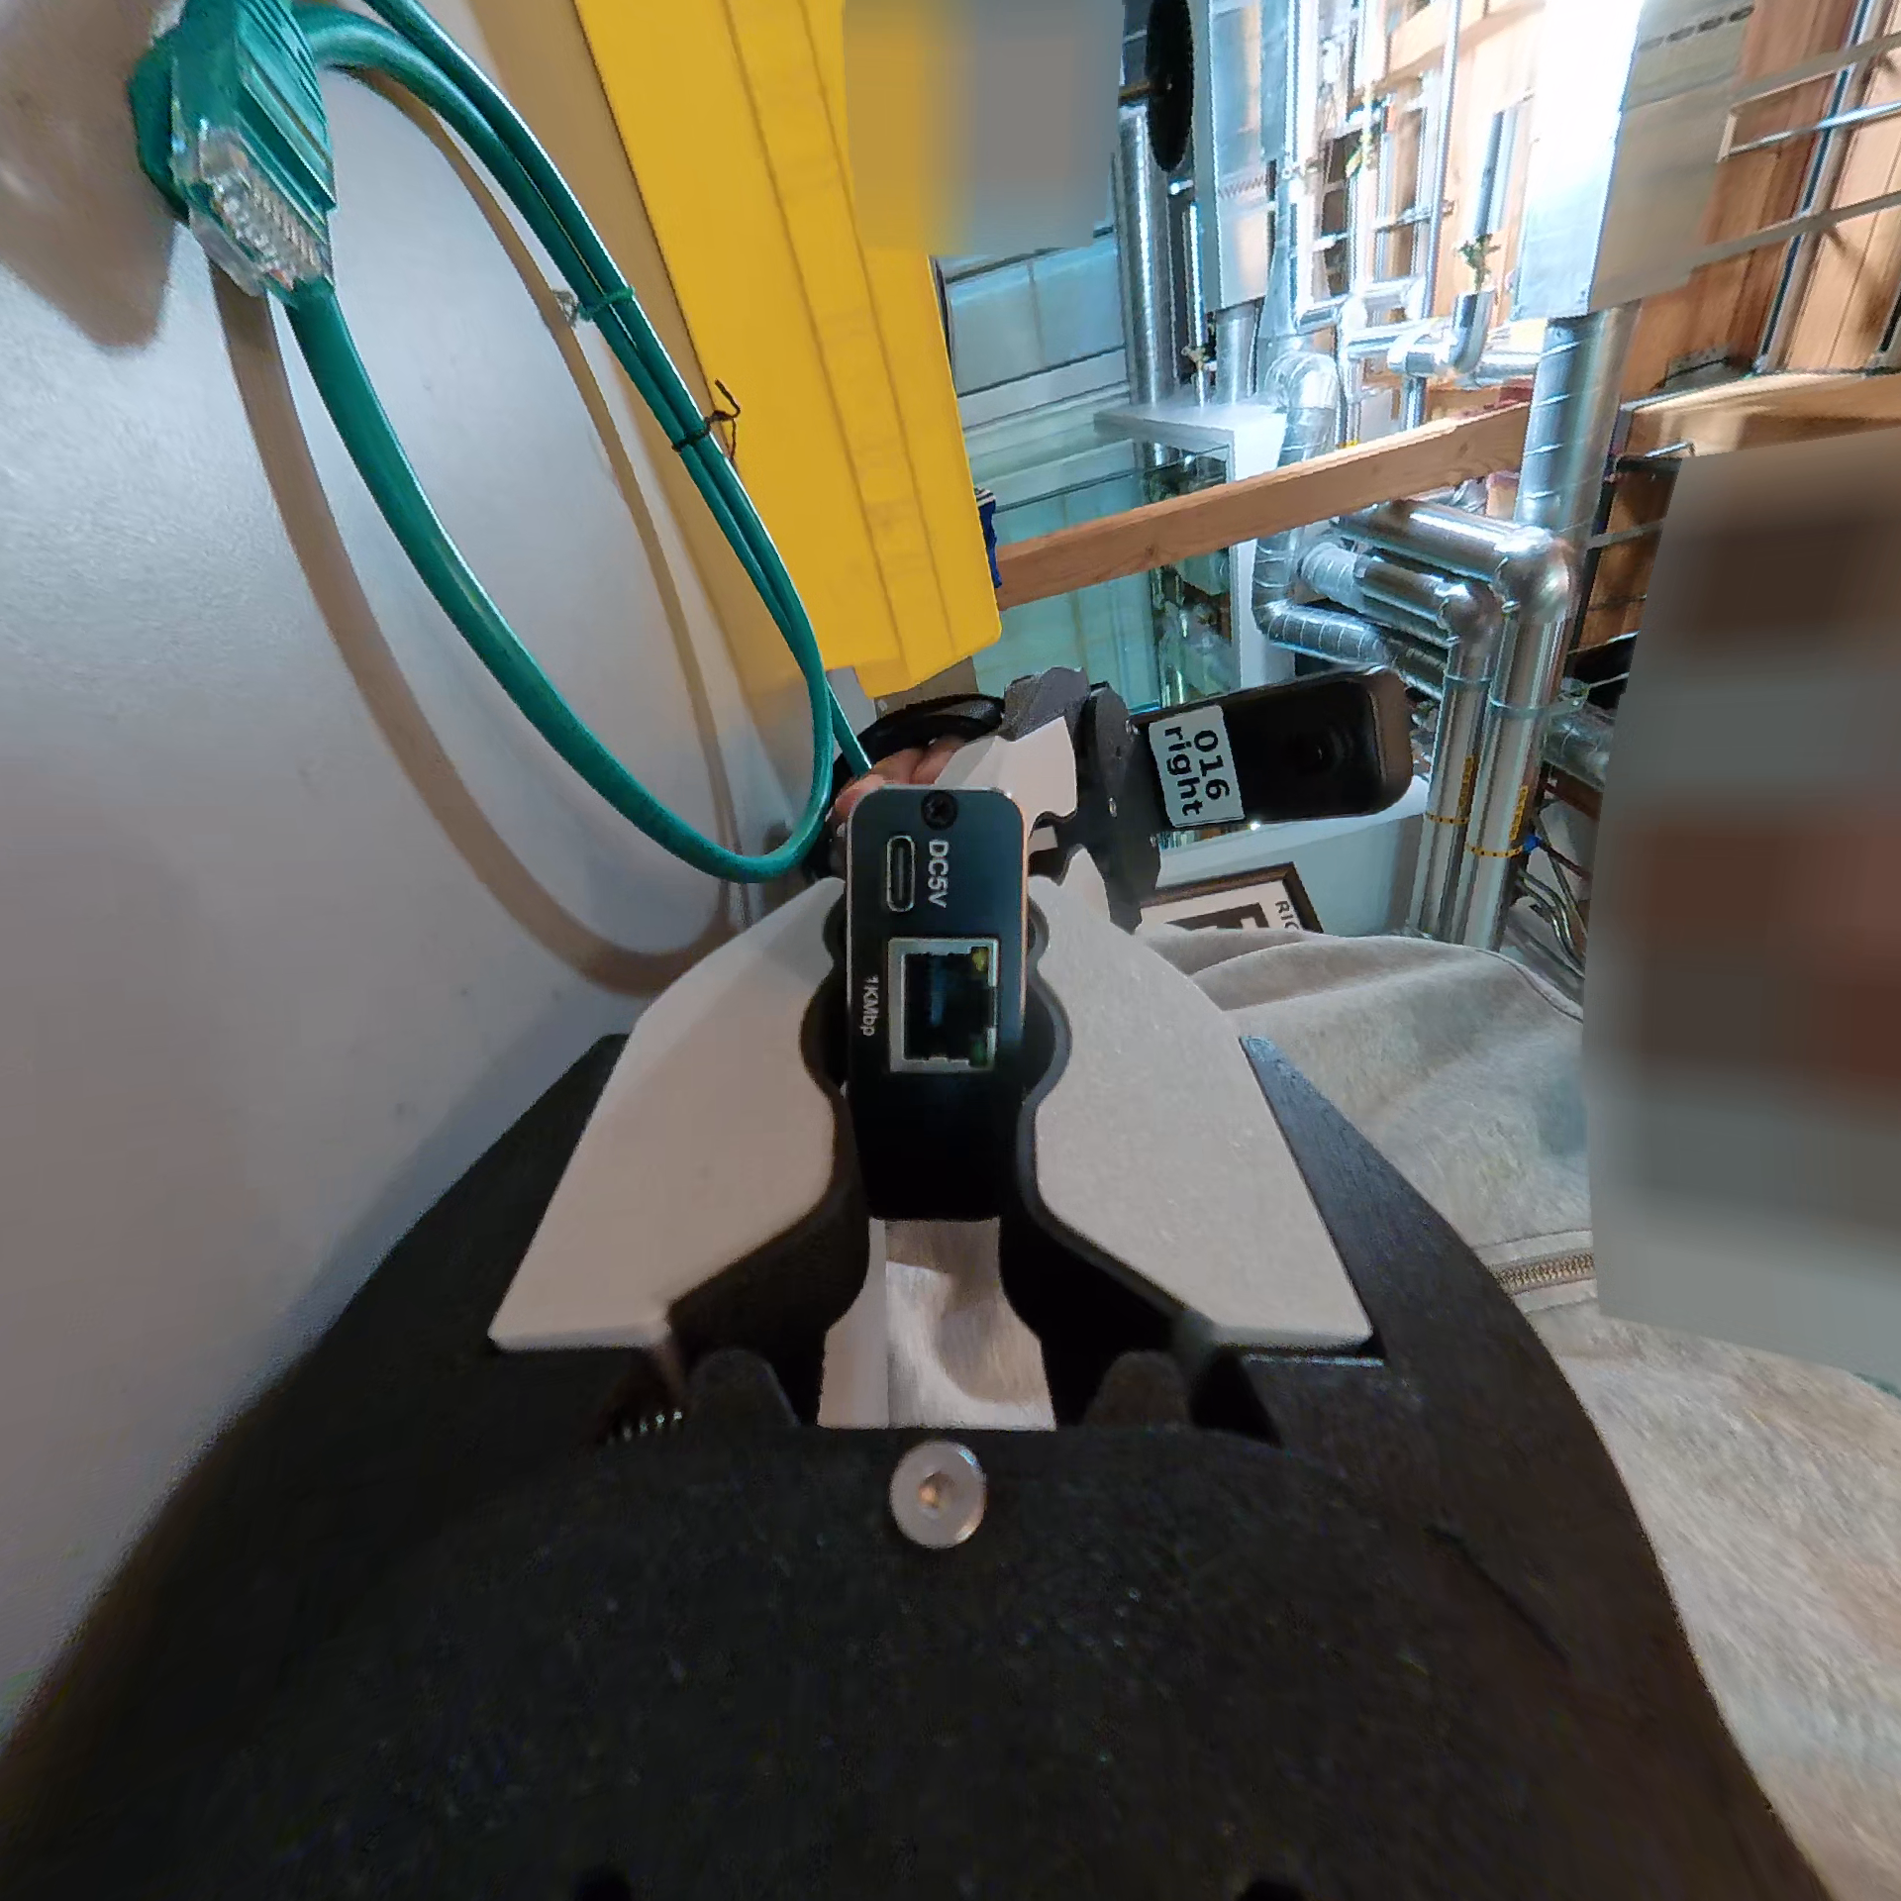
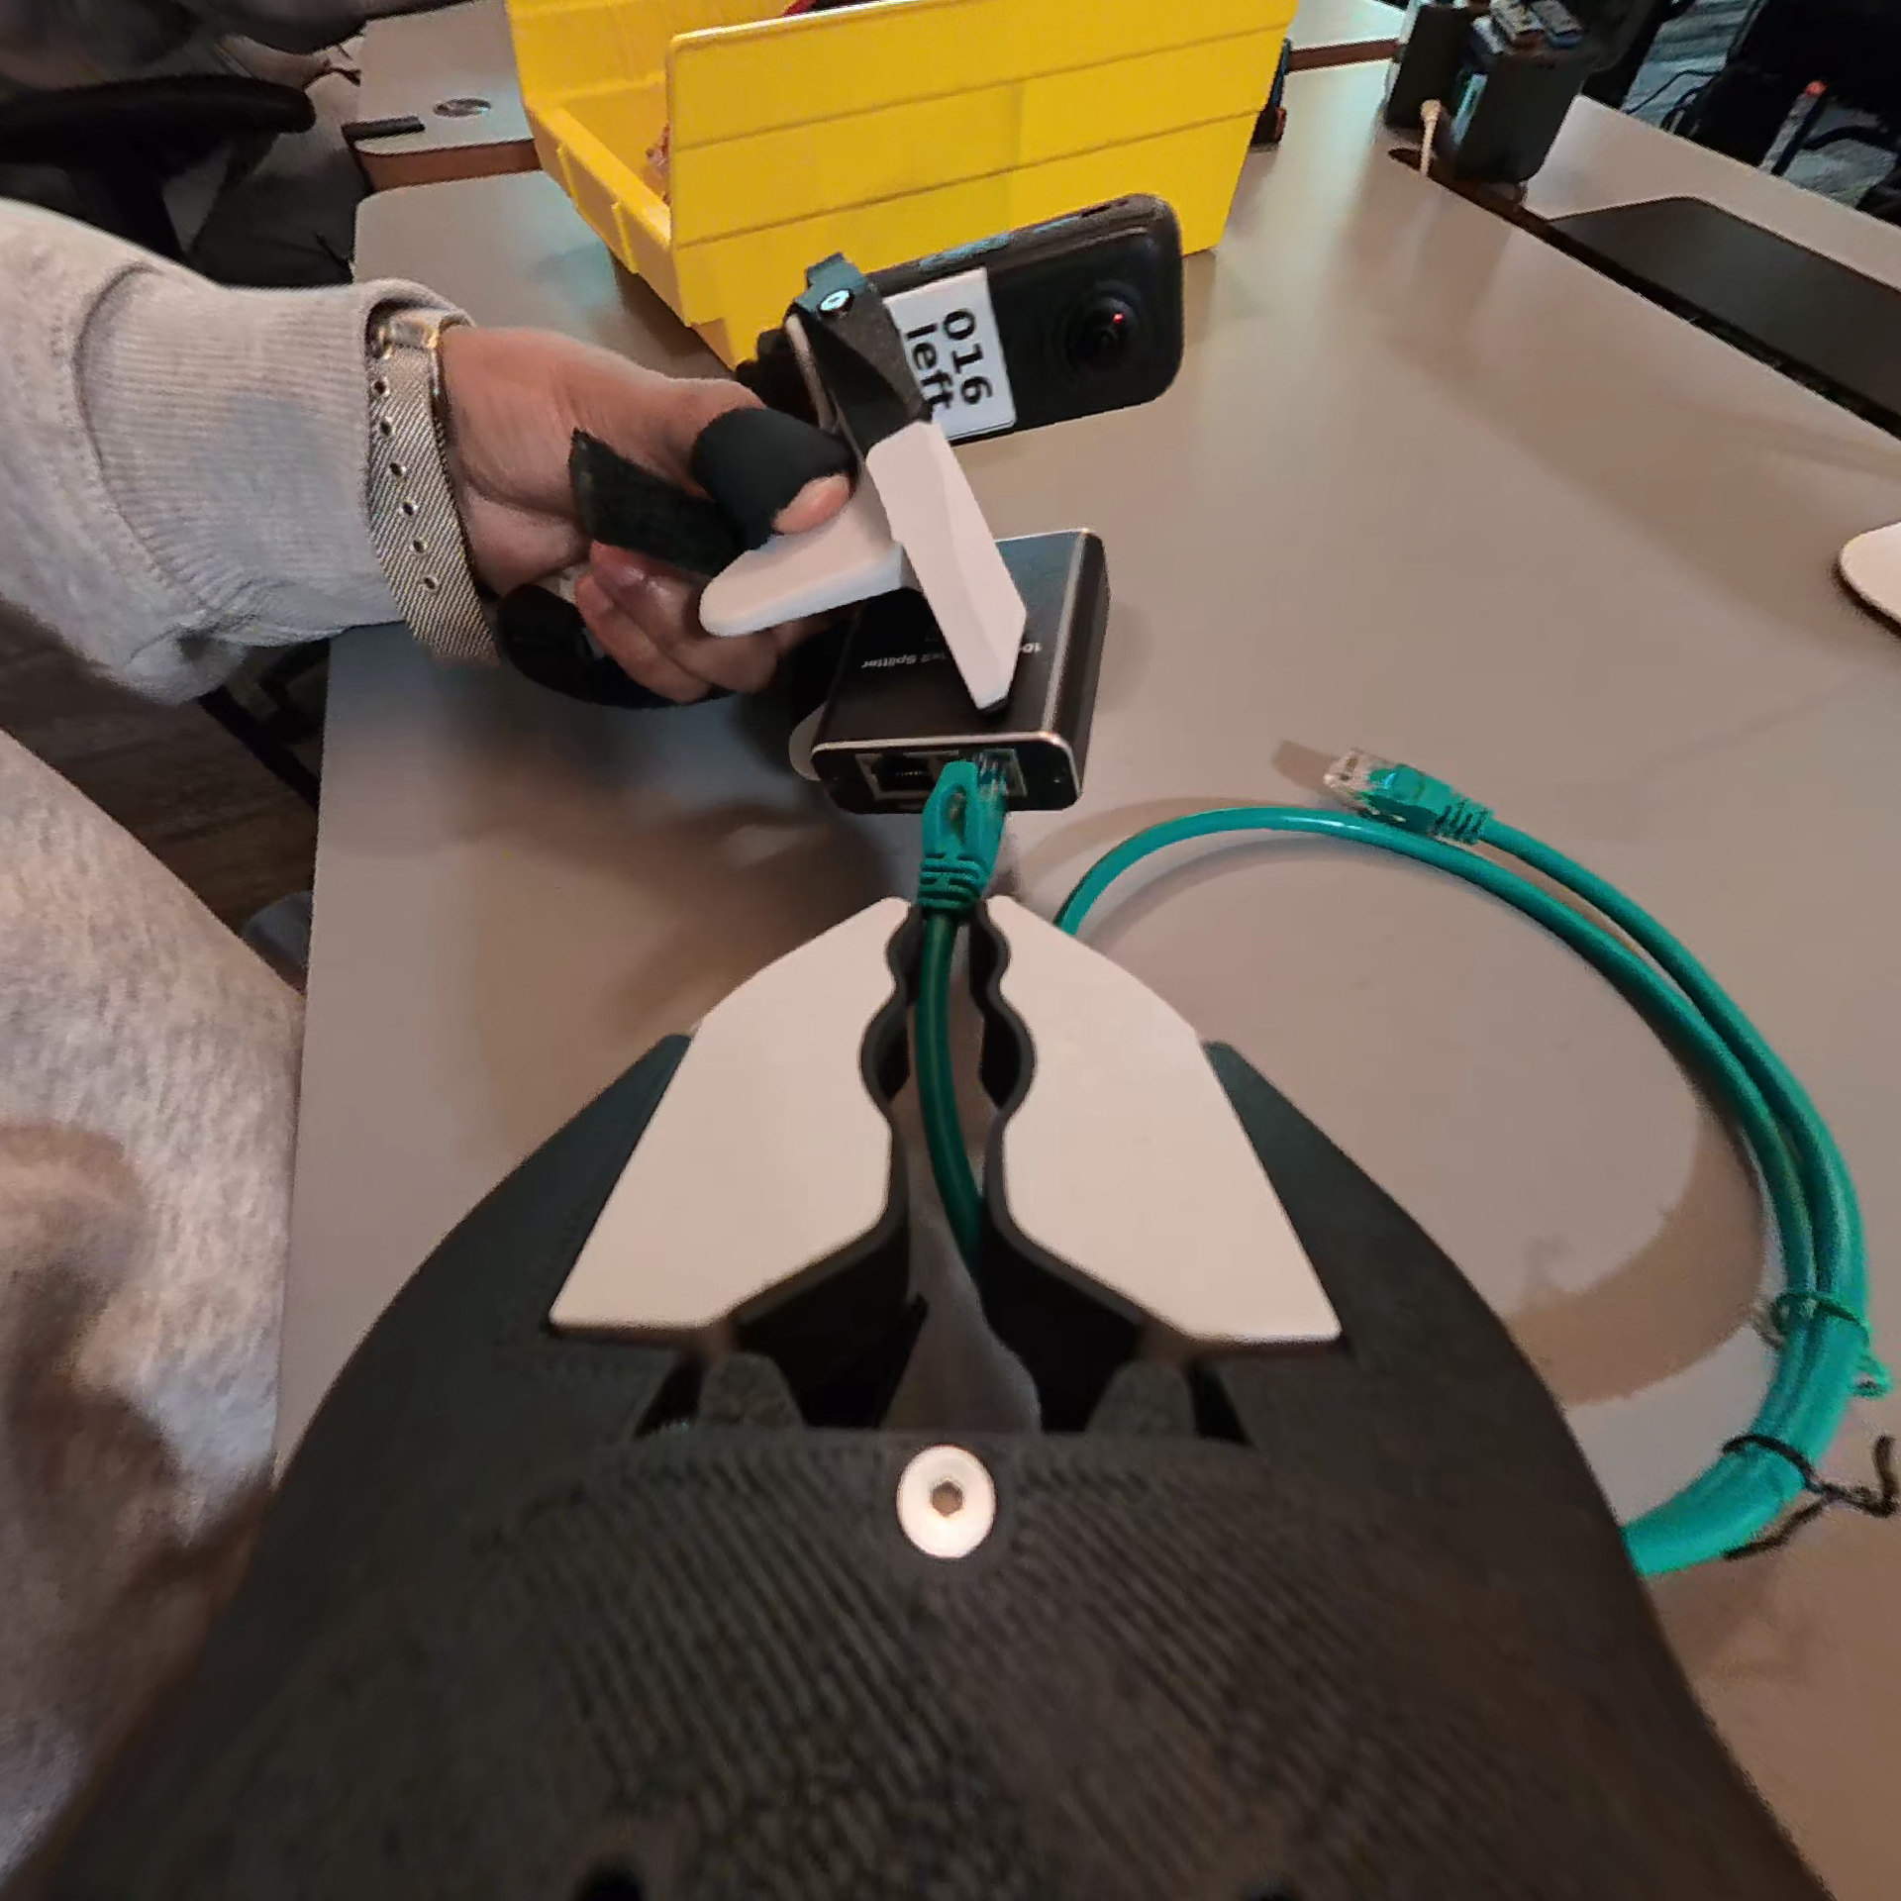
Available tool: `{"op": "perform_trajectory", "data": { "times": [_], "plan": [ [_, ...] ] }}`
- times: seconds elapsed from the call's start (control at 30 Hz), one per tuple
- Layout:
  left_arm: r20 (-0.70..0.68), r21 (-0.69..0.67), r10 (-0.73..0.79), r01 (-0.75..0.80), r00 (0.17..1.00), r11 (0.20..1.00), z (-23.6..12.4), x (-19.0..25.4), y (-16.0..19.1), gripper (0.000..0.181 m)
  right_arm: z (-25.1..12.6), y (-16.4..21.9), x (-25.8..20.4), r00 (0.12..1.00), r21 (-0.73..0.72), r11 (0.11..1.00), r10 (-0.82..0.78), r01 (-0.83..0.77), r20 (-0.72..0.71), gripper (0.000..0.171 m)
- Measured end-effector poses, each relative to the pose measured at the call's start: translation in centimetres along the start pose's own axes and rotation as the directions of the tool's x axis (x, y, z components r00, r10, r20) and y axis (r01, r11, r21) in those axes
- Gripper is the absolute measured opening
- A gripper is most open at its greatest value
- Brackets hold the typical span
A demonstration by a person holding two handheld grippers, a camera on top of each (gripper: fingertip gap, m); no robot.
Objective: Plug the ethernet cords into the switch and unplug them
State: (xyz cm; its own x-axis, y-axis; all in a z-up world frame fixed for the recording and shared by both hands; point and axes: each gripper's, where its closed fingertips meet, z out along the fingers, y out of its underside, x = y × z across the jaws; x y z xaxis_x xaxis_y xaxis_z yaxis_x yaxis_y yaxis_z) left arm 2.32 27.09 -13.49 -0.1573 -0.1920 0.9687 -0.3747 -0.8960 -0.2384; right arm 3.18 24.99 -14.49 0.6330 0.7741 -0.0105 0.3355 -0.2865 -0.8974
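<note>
Now, through the left wrist view, my left gripper has its fingers clenched on the black switch, whose near end port sits empty; the green cord loops beyond the switch on the worktop.

Through the right wrist view, my right gripper grasps that cord just behind its plug, whose tip is at a front port of the switch; whether it is seated I cannot tell. The other plug lies loose right of the switch. I judge this the plugging-in step; next comes a straight push with the switch braced.
</note>
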Motion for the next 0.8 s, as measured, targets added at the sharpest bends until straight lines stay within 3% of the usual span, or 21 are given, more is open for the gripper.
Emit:
{"op": "perform_trajectory", "data": {
  "times": [0.37, 0.8],
  "plan": [
    [-0.012, -0.035, -0.032, 0.031, 0.999, 0.999, 0.0, 0.0, 0.4, 0.027, 0.0, -0.1, -0.3, 1.0, 0.007, 1.0, -0.025, 0.025, 0.001, 0.008],
    [0.114, -0.035, 0.037, -0.033, 0.993, 0.999, 0.1, -1.2, 0.5, 0.028, 0.6, 0.9, 0.5, 0.986, -0.076, 0.994, -0.092, 0.082, -0.138, 0.008]
  ]
}}
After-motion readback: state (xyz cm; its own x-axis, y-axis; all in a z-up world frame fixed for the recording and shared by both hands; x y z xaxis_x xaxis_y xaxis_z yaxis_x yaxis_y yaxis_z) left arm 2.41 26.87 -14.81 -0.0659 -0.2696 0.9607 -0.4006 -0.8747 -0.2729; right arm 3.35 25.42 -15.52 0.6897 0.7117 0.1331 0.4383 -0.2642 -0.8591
